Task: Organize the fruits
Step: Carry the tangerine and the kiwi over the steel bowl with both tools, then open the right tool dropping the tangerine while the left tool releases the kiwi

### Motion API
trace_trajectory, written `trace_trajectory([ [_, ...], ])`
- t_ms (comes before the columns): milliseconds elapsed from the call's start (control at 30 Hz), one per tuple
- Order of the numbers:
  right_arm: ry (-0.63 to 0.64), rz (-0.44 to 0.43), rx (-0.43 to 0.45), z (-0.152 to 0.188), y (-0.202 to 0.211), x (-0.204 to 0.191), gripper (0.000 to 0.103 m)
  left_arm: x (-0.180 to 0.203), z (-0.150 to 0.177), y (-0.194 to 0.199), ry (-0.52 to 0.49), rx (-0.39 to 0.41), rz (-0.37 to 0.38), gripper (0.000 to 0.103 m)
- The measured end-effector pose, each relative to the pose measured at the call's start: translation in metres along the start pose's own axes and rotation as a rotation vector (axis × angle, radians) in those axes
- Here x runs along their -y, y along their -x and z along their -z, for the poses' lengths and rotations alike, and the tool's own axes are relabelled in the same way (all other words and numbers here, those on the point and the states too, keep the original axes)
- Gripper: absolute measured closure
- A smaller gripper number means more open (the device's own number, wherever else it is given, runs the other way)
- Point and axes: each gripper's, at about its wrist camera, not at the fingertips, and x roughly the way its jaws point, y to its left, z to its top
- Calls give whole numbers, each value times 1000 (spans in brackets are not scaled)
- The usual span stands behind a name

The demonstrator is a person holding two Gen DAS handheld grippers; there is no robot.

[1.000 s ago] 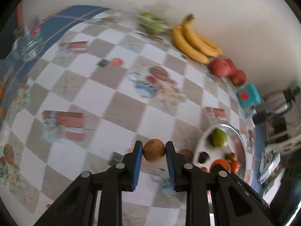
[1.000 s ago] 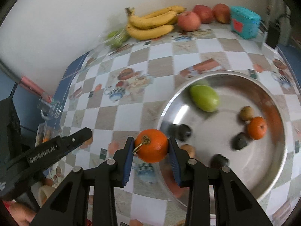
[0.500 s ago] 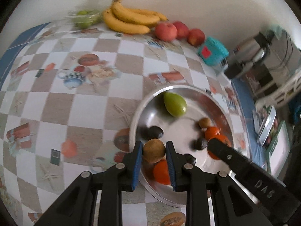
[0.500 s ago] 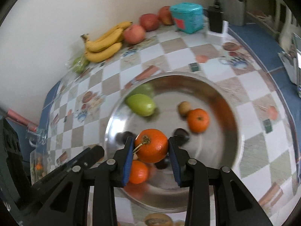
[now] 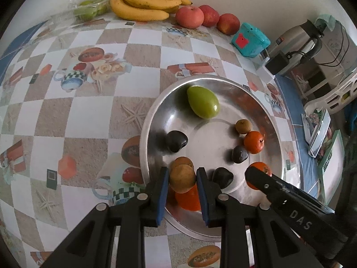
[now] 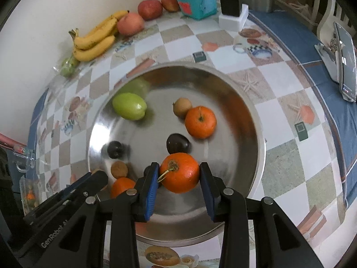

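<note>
My left gripper [image 5: 181,179] is shut on a small brown fruit [image 5: 181,177] and holds it over the near left part of a round steel tray [image 5: 273,120]. My right gripper [image 6: 179,174] is shut on an orange [image 6: 179,172] over the near middle of the same tray [image 6: 256,120]. In the tray lie a green mango [image 6: 129,109], a second orange [image 6: 200,121], a small brown fruit [image 6: 182,106] and dark fruits [image 6: 178,143]. Another orange [image 5: 187,197] lies under my left gripper.
Bananas [image 5: 142,6], three apples [image 5: 189,16] and a bag of green fruit [image 5: 89,11] line the wall at the back. A teal box [image 5: 250,41], a kettle [image 5: 299,38] and a charger stand at the back right. A phone [image 6: 345,67] lies on the blue cloth.
Both grippers have moved with their fruit from the table's left side to over the tray. The tray now fills the middle of both views.
</note>
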Motion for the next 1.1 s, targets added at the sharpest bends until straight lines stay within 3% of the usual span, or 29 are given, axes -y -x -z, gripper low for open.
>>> trace_trajectory([
  [300, 2, 12, -38, 1, -9, -1, 65, 1, 0, -1, -3, -13, 7, 74],
  [433, 5, 10, -47, 1, -11, -2, 63, 1, -1, 0, 1, -12, 13, 65],
  [600, 16, 6, -25, -1, -7, -5, 59, 0, -1, 6, 0, -1, 25, 63],
  [667, 21, -1, -12, -1, -5, -7, 59, -2, -2, 10, 4, 13, 20, 54],
  [767, 34, -7, 12, -3, -2, -11, 55, -7, -5, 20, -1, 62, -52, 37],
  [1033, 85, -16, 33, -4, 0, -20, 27, -41, -10, 31, 42, 124, -284, 7],
  [1100, 95, -15, 40, -4, 0, -23, 25, -48, -10, 33, 45, 139, -332, 0],
])
